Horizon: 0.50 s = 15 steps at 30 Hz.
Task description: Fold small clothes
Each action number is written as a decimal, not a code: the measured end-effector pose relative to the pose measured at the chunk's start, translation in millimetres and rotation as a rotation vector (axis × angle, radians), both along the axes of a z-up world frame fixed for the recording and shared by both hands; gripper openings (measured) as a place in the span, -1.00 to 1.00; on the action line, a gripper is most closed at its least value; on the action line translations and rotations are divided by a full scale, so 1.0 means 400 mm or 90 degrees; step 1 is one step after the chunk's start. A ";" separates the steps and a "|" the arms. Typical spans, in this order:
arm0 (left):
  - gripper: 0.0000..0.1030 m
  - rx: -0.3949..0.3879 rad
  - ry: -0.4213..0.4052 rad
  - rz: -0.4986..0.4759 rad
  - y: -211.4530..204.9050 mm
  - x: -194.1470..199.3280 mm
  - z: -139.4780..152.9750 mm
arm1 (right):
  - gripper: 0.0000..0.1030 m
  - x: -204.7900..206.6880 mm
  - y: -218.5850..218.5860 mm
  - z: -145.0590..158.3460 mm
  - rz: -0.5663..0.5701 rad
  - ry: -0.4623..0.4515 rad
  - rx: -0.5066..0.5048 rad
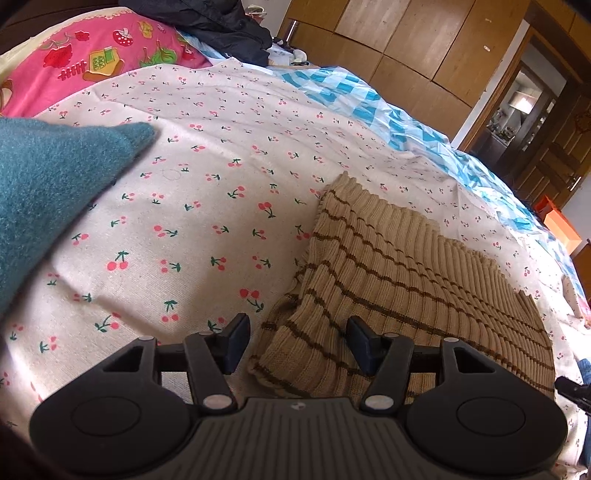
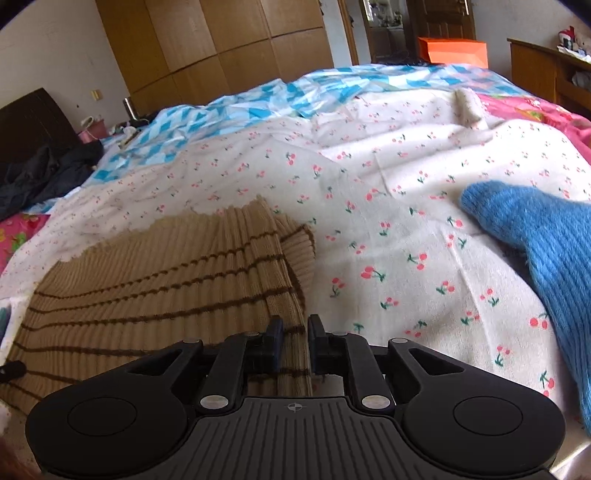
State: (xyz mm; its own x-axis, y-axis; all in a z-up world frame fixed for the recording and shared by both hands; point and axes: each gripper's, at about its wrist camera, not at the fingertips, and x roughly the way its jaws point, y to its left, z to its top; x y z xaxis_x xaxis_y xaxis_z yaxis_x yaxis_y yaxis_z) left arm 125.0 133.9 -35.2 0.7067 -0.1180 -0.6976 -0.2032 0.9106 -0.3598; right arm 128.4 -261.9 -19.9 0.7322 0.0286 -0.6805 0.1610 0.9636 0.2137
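A tan ribbed knit garment with thin brown stripes (image 1: 406,280) lies folded flat on the cherry-print sheet (image 1: 207,206). My left gripper (image 1: 298,334) stands open over its near corner; the fingers straddle the cloth without pressing it. In the right wrist view the same garment (image 2: 155,280) lies at lower left. My right gripper (image 2: 294,332) is at the garment's right-hand folded edge, its jaws opening and narrowly apart. A strip of the knit shows in the gap, and the pads do not pinch it. A blue-green fuzzy knit (image 1: 55,192) lies at the left, and shows as blue (image 2: 535,240) at the right of the right wrist view.
The bed also carries a pink printed blanket (image 1: 92,62), a blue-and-white checked quilt (image 1: 369,99) and a dark jacket (image 1: 221,26) at the far side. Wooden wardrobes (image 2: 221,40) stand behind, with an orange box (image 2: 450,50) and a doorway beyond the bed.
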 end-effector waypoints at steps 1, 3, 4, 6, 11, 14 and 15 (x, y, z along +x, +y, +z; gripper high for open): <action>0.20 0.000 -0.001 0.000 -0.001 0.000 0.000 | -0.63 0.007 0.002 0.010 0.007 -0.010 0.000; 0.20 -0.003 0.000 0.000 -0.003 0.000 0.002 | -0.53 0.040 0.007 0.021 0.011 -0.019 -0.009; 0.21 -0.006 0.000 0.001 -0.003 -0.001 0.003 | -0.50 0.063 0.011 0.020 0.013 -0.020 -0.014; 0.21 -0.011 0.001 0.001 -0.003 -0.003 0.003 | -0.45 0.106 0.018 0.005 0.021 -0.009 -0.021; 0.22 -0.013 0.003 0.000 -0.005 -0.006 -0.003 | -0.56 0.155 0.032 -0.036 0.026 0.025 -0.007; 0.22 -0.017 -0.001 0.004 -0.004 -0.009 0.000 | -0.84 0.135 0.016 -0.016 0.019 0.014 0.018; 0.22 -0.018 -0.005 0.005 -0.004 -0.012 0.002 | -0.88 0.125 0.009 -0.005 0.016 0.006 0.023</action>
